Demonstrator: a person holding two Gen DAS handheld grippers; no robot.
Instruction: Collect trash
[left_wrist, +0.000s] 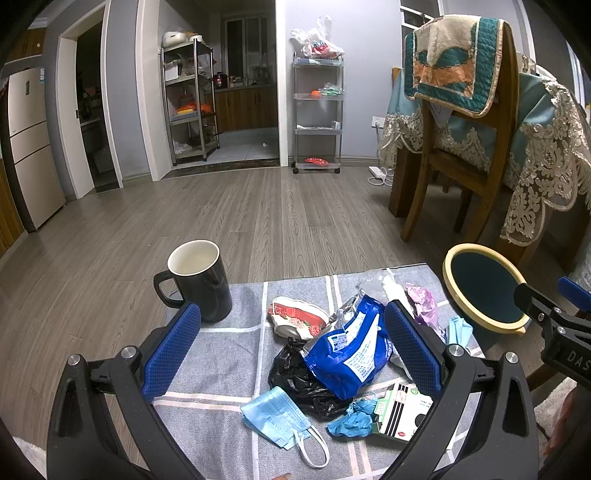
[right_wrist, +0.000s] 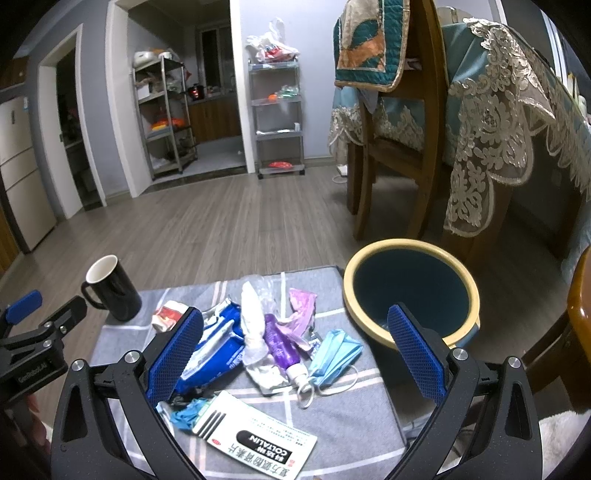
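Trash lies heaped on a low table with a grey checked cloth (left_wrist: 221, 354): a blue foil bag (left_wrist: 351, 354), a black plastic bag (left_wrist: 299, 380), a red-and-white wrapper (left_wrist: 295, 317), a blue face mask (left_wrist: 275, 417), a crumpled blue glove (left_wrist: 351, 417) and a white medicine box (right_wrist: 258, 435). A purple tube (right_wrist: 277, 343), white tissue (right_wrist: 253, 325) and a second mask (right_wrist: 334, 354) lie nearer the bin (right_wrist: 410, 291), a teal pail with a yellow rim beside the table's right edge. My left gripper (left_wrist: 291, 350) hovers open over the heap. My right gripper (right_wrist: 295, 354) is open above the tube and mask.
A black mug (left_wrist: 199, 280) with a white inside stands at the table's far left corner. A wooden chair (left_wrist: 461, 155) and a table draped in lace cloth (right_wrist: 498, 122) are at the right. Wood floor (left_wrist: 221, 214) stretches to shelving racks (left_wrist: 317, 110) and a doorway.
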